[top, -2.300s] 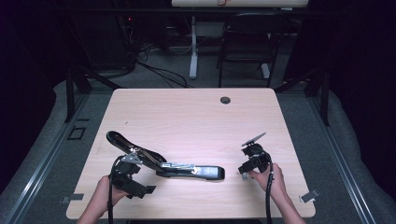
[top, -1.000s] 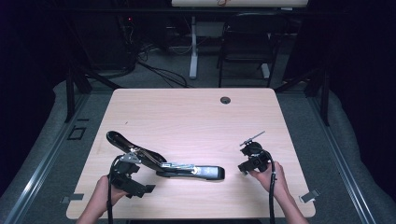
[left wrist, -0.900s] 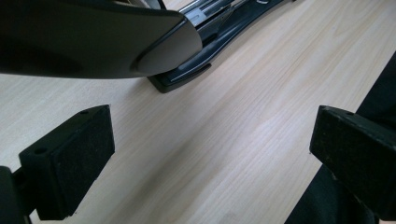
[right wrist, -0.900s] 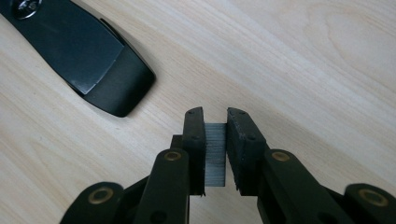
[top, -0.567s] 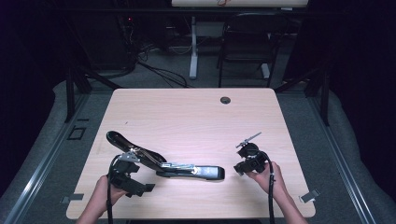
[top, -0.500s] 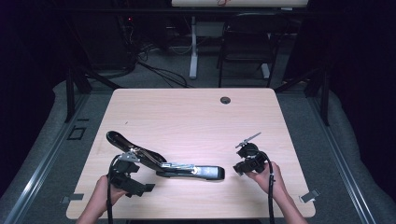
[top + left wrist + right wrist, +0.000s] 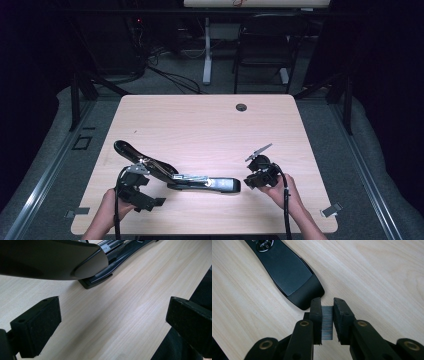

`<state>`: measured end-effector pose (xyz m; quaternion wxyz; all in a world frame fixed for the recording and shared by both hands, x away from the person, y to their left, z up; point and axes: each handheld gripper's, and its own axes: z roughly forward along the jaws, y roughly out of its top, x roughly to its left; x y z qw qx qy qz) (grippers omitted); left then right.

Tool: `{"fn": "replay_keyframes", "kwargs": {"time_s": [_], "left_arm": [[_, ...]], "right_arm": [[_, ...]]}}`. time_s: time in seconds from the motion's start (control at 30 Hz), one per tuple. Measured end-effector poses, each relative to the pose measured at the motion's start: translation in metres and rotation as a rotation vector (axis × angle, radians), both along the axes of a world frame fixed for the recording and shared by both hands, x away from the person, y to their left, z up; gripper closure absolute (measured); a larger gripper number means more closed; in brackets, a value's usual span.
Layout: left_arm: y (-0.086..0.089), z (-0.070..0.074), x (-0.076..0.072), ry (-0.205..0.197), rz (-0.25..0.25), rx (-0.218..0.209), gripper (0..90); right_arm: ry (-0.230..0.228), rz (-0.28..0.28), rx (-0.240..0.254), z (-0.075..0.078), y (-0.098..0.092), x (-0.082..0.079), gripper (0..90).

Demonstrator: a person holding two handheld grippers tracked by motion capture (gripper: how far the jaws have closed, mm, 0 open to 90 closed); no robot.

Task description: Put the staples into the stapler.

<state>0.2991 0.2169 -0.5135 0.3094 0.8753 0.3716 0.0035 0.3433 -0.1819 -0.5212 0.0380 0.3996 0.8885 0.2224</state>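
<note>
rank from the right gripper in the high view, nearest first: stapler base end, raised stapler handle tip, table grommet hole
1. Stapler base end, just left of the right gripper.
2. Table grommet hole, toward the far edge.
3. Raised stapler handle tip, far left.

Even overhead light falls on the pale counter while the room around it sinks into near black. Shadows under the stapler are short and soft. In the left claw view, the stapler's dark lid looms close and soft-focused, with a dull sheen; the right claw view is sharp, wood grain crisp.
</note>
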Motion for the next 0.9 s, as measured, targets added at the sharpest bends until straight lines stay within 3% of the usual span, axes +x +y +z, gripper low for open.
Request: {"fn": "replay_keyframes", "kwargs": {"time_s": [0.9], "left_arm": [[0.002,0.000,0.001,0.000,0.000,0.007,0.0]], "right_arm": [[-0.072,0.136,0.010,0.016,0.027,0.014,78.5]]}}
